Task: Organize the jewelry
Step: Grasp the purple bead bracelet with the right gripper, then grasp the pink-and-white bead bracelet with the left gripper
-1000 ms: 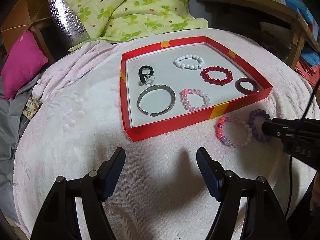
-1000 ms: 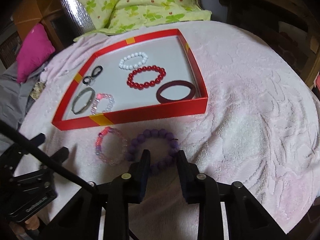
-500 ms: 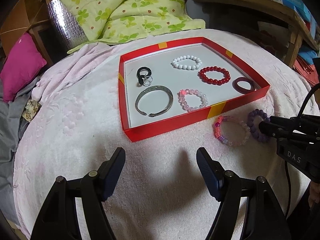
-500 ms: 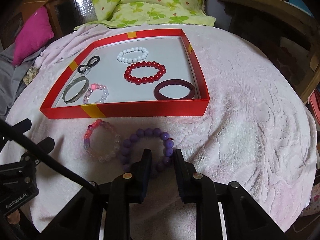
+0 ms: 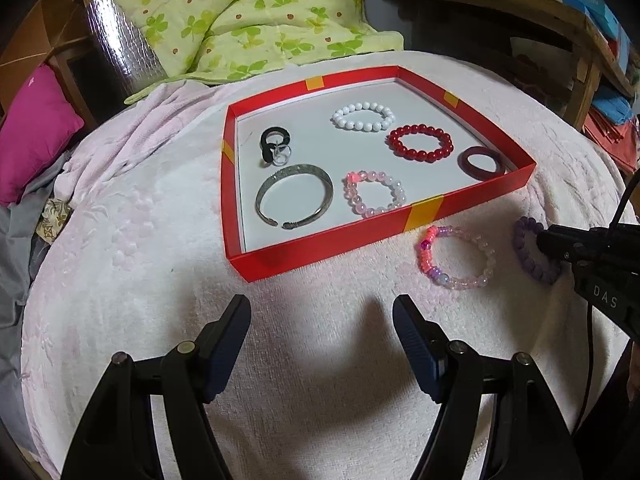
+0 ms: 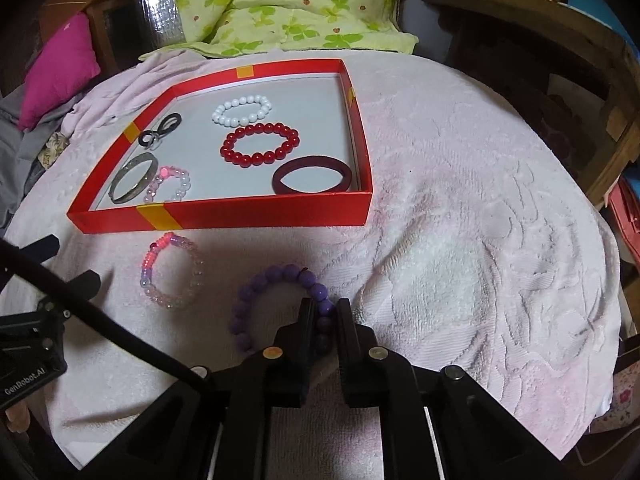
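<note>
The right hand-held gripper point(image 6: 323, 320) is pinching the near-right beads of the purple bracelet point(image 6: 260, 284), which is lying on the pink towel point(image 6: 460, 240) just in front of the red tray point(image 6: 260, 216). A pink bracelet point(image 6: 172, 272) is sitting close to its left. The left hand-held gripper point(image 5: 322, 328) is hovering spread wide over bare towel. Open tray floor is showing between the red bead bracelet point(image 6: 260, 144) and the black rings point(image 6: 160, 130).
</note>
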